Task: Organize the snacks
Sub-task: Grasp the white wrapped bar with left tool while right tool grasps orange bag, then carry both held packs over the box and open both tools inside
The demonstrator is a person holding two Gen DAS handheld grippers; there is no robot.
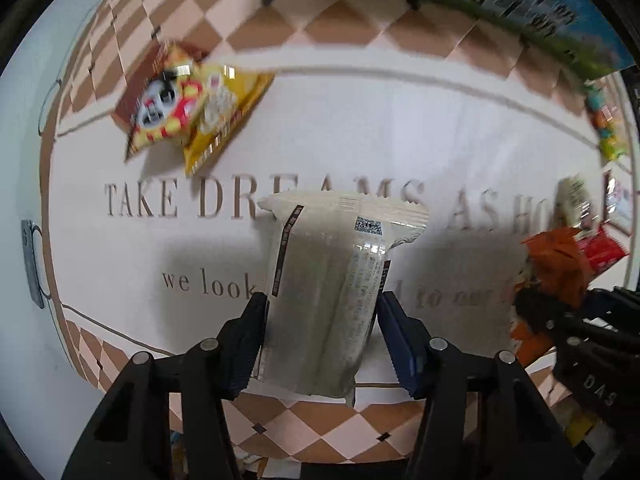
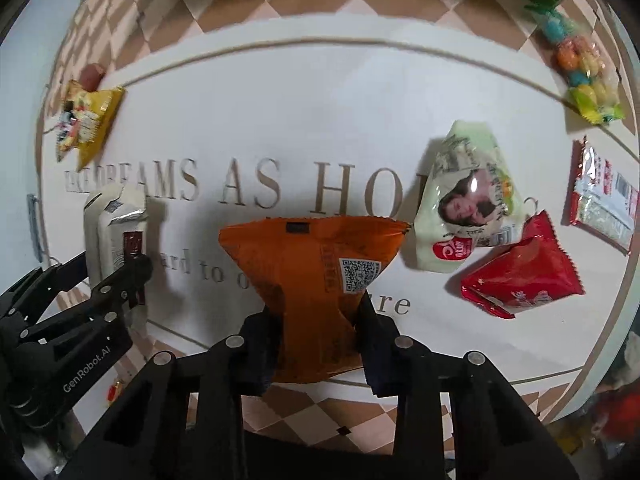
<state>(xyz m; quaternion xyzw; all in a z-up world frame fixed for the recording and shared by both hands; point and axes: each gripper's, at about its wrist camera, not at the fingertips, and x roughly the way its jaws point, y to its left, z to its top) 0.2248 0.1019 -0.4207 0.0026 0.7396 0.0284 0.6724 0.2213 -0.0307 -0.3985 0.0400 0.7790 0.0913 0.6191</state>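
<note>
- Looks like a home to me, a dining or living room table rather than a shop or lab.
- The tablecloth gives it away: white middle with decorative printed lettering, tan and cream checker border, pure household decor.
- Loose snack packets lie scattered on it, not shelved or priced.
- A green and blue box sits at the far edge.

cream packet | orange packet | red packet | checkered brown-pink mat border
</note>
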